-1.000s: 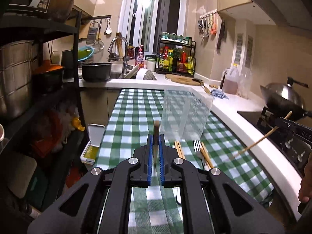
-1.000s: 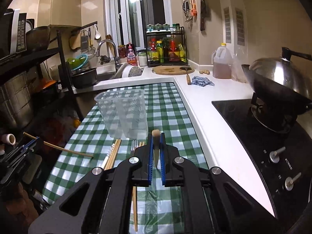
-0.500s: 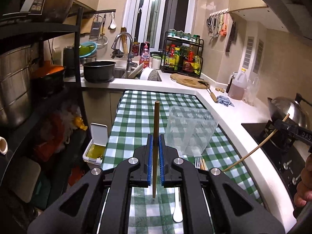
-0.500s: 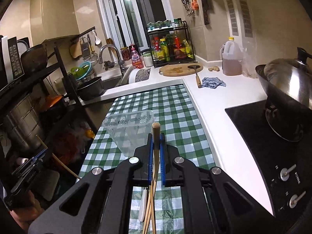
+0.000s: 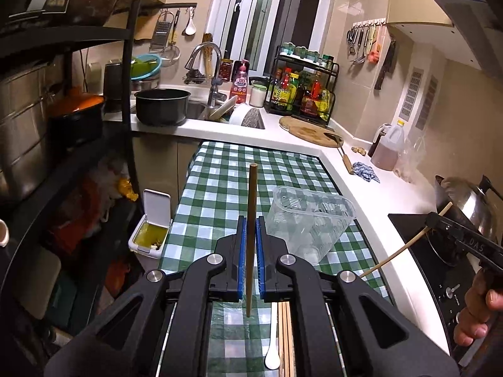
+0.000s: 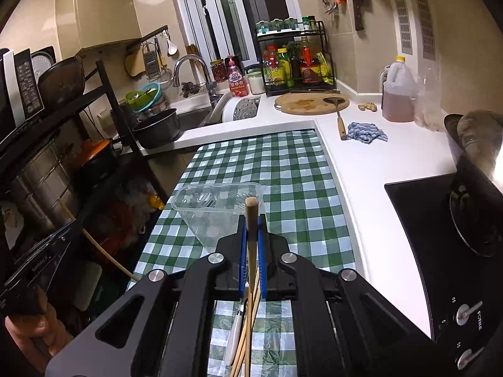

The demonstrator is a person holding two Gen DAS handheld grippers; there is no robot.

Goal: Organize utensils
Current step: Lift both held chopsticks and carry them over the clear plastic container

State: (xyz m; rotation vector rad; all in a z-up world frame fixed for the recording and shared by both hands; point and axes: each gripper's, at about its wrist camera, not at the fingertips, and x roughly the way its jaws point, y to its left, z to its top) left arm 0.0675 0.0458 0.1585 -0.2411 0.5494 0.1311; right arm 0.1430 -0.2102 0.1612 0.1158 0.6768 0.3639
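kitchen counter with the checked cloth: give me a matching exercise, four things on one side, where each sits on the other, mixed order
Things:
1. chopstick
2. clear plastic holder
3. white spoon
4. blue rag

Places:
A. on the white counter by the spatula
B. upright on the checked cloth, empty
C. clamped in the left gripper
D. flat on the cloth beside loose chopsticks

Pairs: 1-C, 2-B, 3-D, 4-A

Checked surface [image 5: 220,188] open beyond clear container [image 5: 309,220], nothing on the cloth up to the white counter. Left side blocked by black shelf rack [image 5: 125,100]; right by wok [image 6: 478,144] on stove [image 6: 440,220].
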